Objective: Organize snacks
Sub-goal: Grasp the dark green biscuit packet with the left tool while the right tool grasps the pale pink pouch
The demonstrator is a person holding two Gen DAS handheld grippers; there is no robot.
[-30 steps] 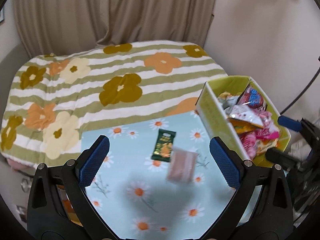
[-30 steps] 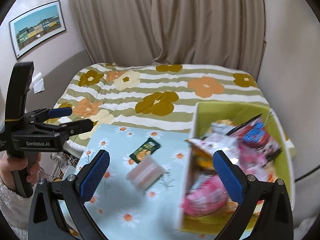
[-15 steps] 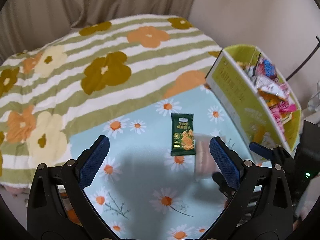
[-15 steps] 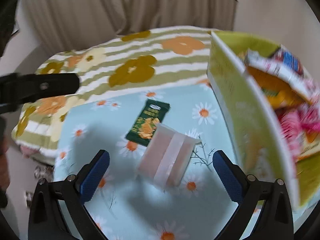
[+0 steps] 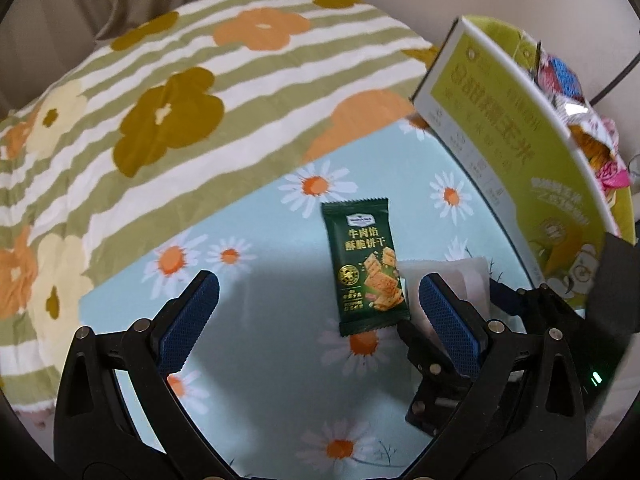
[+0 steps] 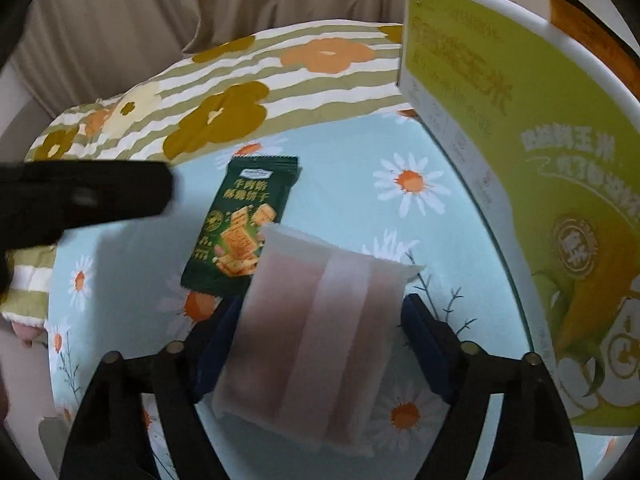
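- Right gripper [image 6: 320,340] is straddling the pink translucent packet [image 6: 316,344]; the pads are sitting beside its long edges, but I cannot tell whether they are clamping yet.
- The packet is looking light, soft and slick; likely best pinched across its width near the middle.
- Left gripper [image 5: 316,312] is hanging wide apart, with the green cracker packet [image 5: 366,264] lying flat just ahead, toward its right pad.
- The yellow-green snack box [image 6: 520,128] is standing to the right of both.

Glossy green foil packet [image 5: 367,266], frosted matt plastic wrapper [image 6: 320,344], printed cloth [image 5: 256,360].
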